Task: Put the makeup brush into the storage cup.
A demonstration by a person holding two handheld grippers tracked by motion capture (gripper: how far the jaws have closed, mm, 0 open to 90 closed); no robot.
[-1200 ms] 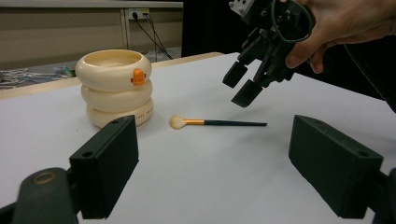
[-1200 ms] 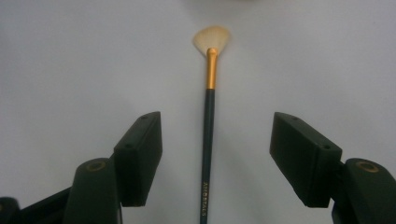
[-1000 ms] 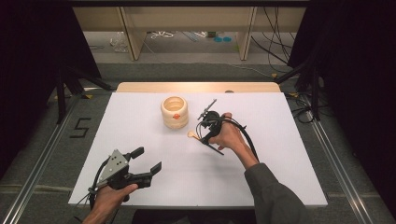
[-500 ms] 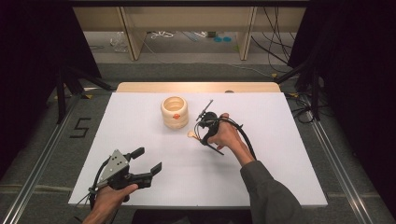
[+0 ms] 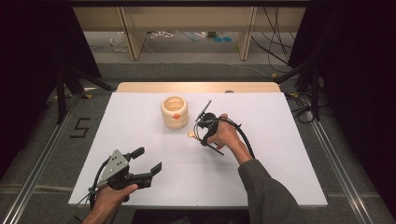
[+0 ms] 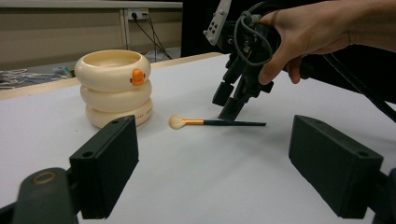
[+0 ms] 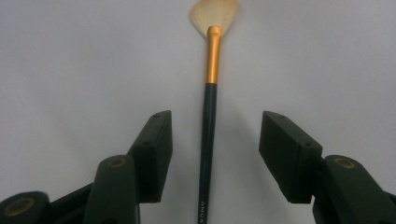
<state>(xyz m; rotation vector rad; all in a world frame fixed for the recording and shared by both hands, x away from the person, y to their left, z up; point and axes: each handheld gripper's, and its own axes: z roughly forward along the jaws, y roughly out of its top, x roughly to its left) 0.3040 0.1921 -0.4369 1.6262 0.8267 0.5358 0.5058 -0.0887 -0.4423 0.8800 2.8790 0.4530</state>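
Note:
A makeup brush [image 7: 208, 116] with a dark handle, gold ferrule and pale bristles lies flat on the white table [image 5: 280, 163]. My right gripper [image 7: 215, 154] points down over it. Its jaws stand on either side of the handle without touching it and have just been closing. From the left gripper view the right gripper [image 6: 229, 105] hovers over the brush [image 6: 217, 123] near its middle. In the high view the brush [image 5: 191, 134] lies right of a cream stacked-ring holder [image 5: 174, 112]. My left gripper [image 5: 149, 159] rests open and holds nothing near the front left.
The cream holder [image 6: 114, 86] has an orange beak on its top ring and stands just left of the bristles. A black cable trails from the right gripper along the person's forearm. A wooden strip borders the table's far edge.
The right hand has barely shifted above the brush. The left hand and the holder have not moved.

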